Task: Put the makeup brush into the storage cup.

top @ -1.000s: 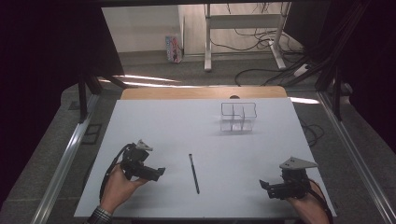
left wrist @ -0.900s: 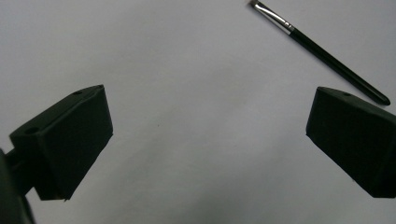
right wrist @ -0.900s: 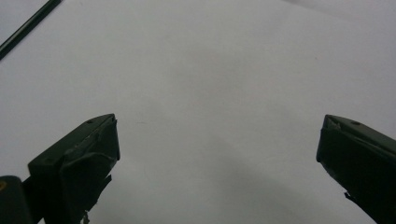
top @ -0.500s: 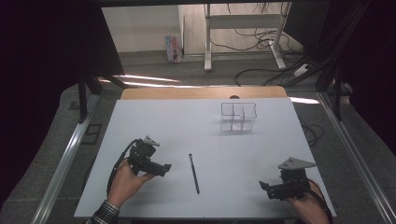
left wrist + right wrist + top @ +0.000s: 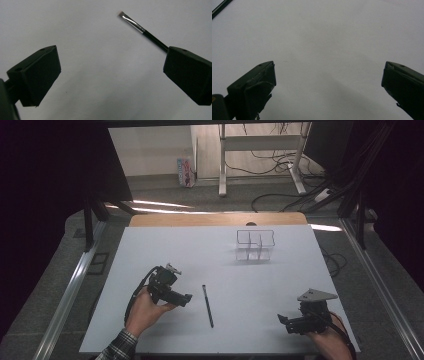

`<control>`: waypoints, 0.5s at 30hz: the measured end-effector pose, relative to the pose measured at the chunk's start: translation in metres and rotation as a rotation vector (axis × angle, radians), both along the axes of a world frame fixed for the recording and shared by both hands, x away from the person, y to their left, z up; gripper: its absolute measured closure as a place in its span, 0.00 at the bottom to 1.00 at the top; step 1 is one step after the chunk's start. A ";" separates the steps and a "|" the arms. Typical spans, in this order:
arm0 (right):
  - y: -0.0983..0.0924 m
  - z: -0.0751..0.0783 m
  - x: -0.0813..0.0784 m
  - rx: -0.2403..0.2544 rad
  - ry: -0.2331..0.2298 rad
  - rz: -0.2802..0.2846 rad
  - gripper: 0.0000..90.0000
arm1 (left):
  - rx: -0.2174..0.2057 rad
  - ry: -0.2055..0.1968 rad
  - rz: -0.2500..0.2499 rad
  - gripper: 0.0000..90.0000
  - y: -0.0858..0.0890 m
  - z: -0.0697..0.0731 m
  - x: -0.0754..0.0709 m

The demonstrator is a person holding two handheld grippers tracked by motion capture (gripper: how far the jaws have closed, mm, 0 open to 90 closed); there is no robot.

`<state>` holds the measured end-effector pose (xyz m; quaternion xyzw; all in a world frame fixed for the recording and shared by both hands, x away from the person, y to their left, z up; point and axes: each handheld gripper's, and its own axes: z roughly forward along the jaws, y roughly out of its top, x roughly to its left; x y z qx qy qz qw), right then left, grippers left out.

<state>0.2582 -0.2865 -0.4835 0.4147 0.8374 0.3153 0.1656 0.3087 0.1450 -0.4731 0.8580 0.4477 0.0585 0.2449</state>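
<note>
Left tool point(image 5: 184, 298), spread wide and empty, now nearer the thin black brush point(image 5: 208, 306) lying lower centre on the white surface point(image 5: 300, 265); pickup likely next. Right tool point(image 5: 285, 322) idle, agape, lower right.

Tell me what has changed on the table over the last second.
The left gripper has moved right across the white table, toward the thin brush, jaws open and holding nothing; in the left gripper view the brush lies just ahead of them. The right gripper stayed open at the near right corner, and the brush and the clear divided holder have not moved.
</note>
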 end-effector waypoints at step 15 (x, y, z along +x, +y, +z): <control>0.000 -0.002 0.001 -0.012 0.007 0.003 0.00 | 0.024 0.015 -0.017 0.05 -0.033 0.000 0.013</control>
